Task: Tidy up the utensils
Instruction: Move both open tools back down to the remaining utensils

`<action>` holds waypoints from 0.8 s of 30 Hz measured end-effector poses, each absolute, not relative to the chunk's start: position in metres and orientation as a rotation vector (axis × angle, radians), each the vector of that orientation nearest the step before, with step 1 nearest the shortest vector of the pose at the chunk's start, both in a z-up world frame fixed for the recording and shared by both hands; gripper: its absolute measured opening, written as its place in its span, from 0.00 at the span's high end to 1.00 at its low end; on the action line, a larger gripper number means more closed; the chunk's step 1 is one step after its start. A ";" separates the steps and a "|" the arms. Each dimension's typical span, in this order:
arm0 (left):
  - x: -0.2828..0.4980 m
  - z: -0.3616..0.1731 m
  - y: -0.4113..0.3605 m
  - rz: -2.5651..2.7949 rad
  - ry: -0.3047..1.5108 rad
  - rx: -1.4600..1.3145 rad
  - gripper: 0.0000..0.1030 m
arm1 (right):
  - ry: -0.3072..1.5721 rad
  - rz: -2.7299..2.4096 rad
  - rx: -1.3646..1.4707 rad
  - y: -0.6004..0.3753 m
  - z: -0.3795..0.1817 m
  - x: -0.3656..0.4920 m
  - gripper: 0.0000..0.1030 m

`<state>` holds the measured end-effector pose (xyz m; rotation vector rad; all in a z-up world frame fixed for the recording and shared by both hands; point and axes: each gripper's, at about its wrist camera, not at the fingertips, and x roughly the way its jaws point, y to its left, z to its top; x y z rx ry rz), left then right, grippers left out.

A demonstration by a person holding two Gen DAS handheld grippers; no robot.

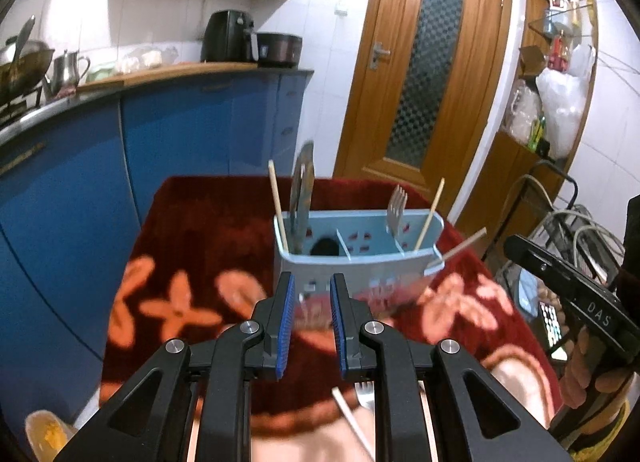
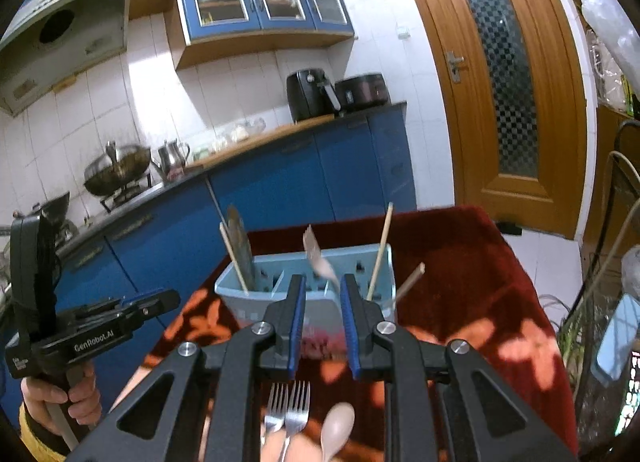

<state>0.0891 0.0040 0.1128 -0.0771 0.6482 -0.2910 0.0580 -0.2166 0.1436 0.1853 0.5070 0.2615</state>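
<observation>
A light blue three-part caddy (image 1: 360, 262) (image 2: 248, 294) stands on the red flowered tablecloth (image 1: 192, 246). Its left part holds a chopstick and a flat metal utensil (image 1: 302, 189). Its right part holds a fork (image 1: 396, 205) and a chopstick (image 1: 430, 213). Another chopstick (image 1: 460, 248) pokes out at the right end. My left gripper (image 1: 312, 290) hovers just before the caddy's near wall, narrowly open and empty. My right gripper (image 2: 323, 290) hovers likewise, narrowly open and empty. Below it lie two forks (image 2: 288, 410) and a spoon (image 2: 338, 426).
Blue cabinets (image 1: 180, 133) with a counter run along the left; an air fryer (image 1: 228, 35), a cooker, a kettle and a wok stand on it. A wooden door (image 1: 424, 65) is behind the table. Shelves and a wire rack (image 1: 560, 201) crowd the right.
</observation>
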 end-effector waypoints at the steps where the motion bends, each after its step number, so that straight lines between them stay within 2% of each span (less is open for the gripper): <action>1: 0.087 0.109 0.004 -0.292 0.659 -0.073 0.83 | 0.521 0.260 0.179 -0.215 0.141 0.056 0.80; 24: 0.082 0.028 -0.019 -0.363 1.011 -0.094 0.83 | 0.906 0.261 0.102 -0.202 0.069 0.045 0.80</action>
